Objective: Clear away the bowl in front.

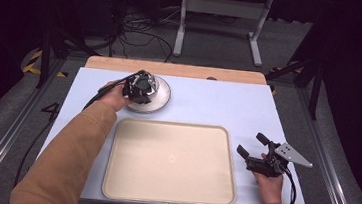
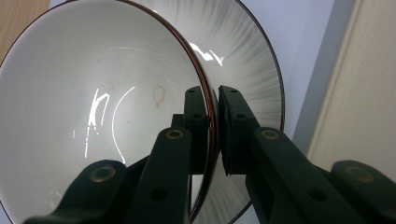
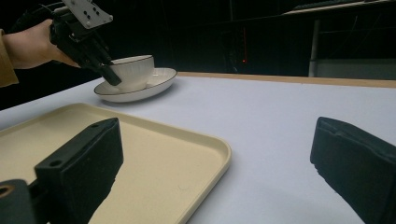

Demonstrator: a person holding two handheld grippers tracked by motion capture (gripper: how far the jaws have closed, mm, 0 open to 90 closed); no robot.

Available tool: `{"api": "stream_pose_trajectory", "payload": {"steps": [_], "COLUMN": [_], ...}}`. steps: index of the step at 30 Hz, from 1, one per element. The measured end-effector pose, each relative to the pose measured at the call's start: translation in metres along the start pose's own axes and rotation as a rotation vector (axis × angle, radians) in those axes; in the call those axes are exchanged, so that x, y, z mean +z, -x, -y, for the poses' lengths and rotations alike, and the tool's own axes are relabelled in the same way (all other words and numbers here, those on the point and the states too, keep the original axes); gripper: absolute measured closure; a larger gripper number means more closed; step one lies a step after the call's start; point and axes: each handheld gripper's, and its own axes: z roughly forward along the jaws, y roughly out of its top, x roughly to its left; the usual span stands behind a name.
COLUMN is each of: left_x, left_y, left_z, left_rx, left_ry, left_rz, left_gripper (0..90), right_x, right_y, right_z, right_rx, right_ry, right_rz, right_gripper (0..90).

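A white cup (image 3: 135, 70) with a dark rim stands in a white saucer (image 3: 156, 83) at the far left of the table. My left gripper (image 2: 217, 100) is shut on the cup's rim, one jaw inside the cup (image 2: 93, 116) and one outside, over the saucer (image 2: 254, 60). In the high view that gripper (image 1: 140, 94) covers the cup on the saucer (image 1: 163, 99). My right gripper (image 1: 251, 143) rests open on the table right of the tray, its jaws (image 3: 217, 140) wide apart with nothing between them.
A large beige tray (image 1: 174, 125) lies empty at the table's near middle; its corner (image 3: 205, 144) is just in front of the right jaws. A wooden strip (image 1: 177, 70) runs along the far edge. Bare white tabletop (image 1: 229, 104) lies right of the saucer.
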Motion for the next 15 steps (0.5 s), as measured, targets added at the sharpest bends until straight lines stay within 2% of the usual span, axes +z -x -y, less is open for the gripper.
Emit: {"api": "stream_pose_trajectory", "payload": {"steps": [5, 6, 9, 10, 15], "left_x": [-0.004, -0.005, -0.008, -0.011, -0.017], "left_y": [0.001, 0.000, 0.001, 0.001, 0.002], "left_z": [-0.001, -0.002, -0.002, -0.003, -0.004], "left_rx": [-0.008, 0.003, -0.009, 0.004, 0.009], "left_ry": [-0.006, -0.007, 0.004, -0.005, -0.006], "left_rz": [-0.001, -0.005, 0.002, 0.000, -0.003], "left_gripper": [83.0, 83.0, 83.0, 83.0, 83.0], "right_x": [0.000, 0.000, 0.000, 0.000, 0.000], "right_y": [0.000, 0.000, 0.000, 0.001, 0.001], "right_z": [0.000, 0.000, 0.000, 0.000, 0.000], "right_rx": [0.002, 0.002, 0.004, 0.005, 0.007], "right_ry": [0.000, 0.000, 0.000, 0.000, 0.001], "right_rz": [0.002, 0.002, 0.001, 0.001, 0.000], "right_gripper": [3.1, 3.1, 3.1, 3.1, 3.2]}}
